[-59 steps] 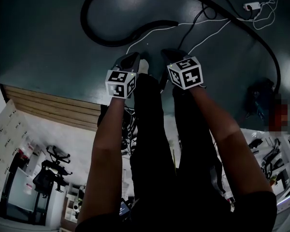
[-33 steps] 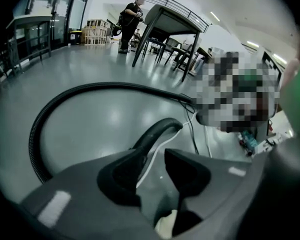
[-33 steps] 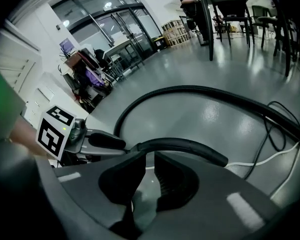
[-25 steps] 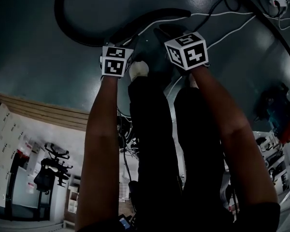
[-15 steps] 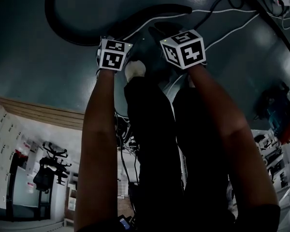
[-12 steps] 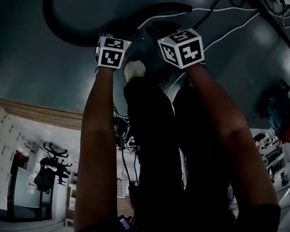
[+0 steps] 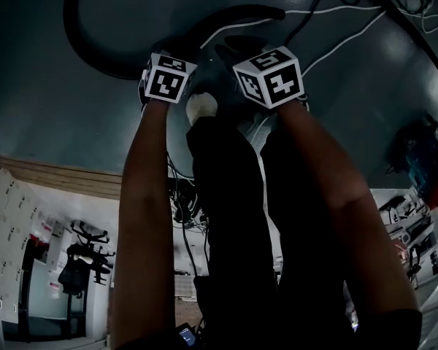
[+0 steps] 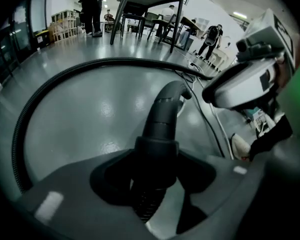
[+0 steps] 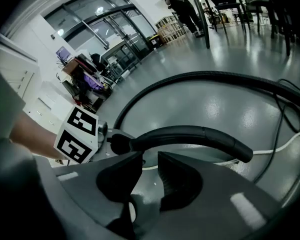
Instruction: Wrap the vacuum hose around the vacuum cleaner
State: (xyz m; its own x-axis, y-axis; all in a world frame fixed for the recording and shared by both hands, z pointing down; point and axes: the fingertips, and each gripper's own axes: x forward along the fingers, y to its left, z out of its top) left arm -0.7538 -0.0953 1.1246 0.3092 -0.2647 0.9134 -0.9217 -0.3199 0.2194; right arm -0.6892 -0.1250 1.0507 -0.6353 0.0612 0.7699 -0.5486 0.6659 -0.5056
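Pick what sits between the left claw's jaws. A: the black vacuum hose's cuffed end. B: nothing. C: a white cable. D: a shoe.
A: in the left gripper view the vacuum hose runs through the left claw, whose jaws have just been closing and now press on its cuff.

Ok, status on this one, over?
Left tongs have just been closing, now clamped on hose cuff. Right tongs slightly open, empty. Hose looped on floor, not wrapped. White cable lies alongside.
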